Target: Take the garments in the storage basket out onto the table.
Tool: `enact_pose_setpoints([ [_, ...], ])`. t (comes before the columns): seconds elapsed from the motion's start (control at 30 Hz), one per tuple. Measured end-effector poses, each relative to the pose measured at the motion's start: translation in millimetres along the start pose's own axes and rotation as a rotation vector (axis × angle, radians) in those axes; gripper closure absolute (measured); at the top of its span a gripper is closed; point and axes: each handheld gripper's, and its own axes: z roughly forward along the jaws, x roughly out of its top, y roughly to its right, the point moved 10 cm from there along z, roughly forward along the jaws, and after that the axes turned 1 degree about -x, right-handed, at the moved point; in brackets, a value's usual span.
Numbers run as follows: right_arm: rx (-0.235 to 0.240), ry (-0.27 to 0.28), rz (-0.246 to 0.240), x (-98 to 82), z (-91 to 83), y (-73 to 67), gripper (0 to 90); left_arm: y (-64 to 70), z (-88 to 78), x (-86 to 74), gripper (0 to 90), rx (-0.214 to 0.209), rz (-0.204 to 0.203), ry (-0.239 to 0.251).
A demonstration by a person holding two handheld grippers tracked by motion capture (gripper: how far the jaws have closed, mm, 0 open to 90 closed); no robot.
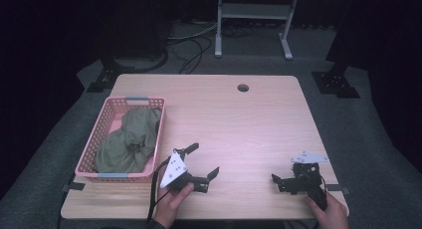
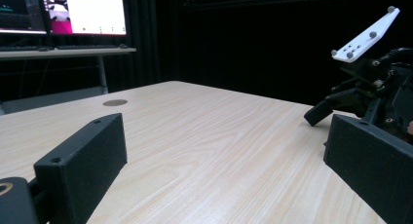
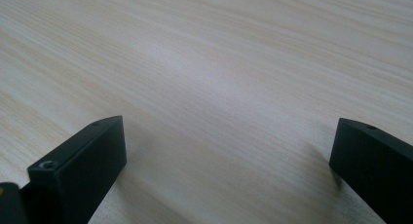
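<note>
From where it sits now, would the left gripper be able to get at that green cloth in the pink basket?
Probably yes. The left gripper rests open beside the pink basket, the green cloth lies heaped near the open top, and nothing stands between them; it would need to lift over the basket's wall.

In the high view we cannot tell what garment the olive cloth (image 1: 130,139) is; its lower folds lie hidden behind the wall of the pink basket (image 1: 89,148). Beyond the basket the room is too dark to read. In the left tongs' view we see monitors (image 2: 63,12) cut off by the top edge, their content too small to read.
</note>
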Motion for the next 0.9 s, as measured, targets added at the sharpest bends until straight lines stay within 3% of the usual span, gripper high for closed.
enact_pose_setpoints([
  [0.23,0.000,0.000,0.000,0.0,0.0,0.0,0.0,1.5,1.7,2.7,1.4,-0.018,-0.026,-0.016],
  [0.53,0.000,0.000,0.000,0.0,0.0,0.0,0.0,9.7,0.5,13.0,1.4,-0.079,-0.050,-0.042],
  [0.9,0.000,0.000,0.000,0.0,0.0,0.0,0.0,9.2,-6.7,39.9,1.4,-0.098,-0.063,-0.030],
])
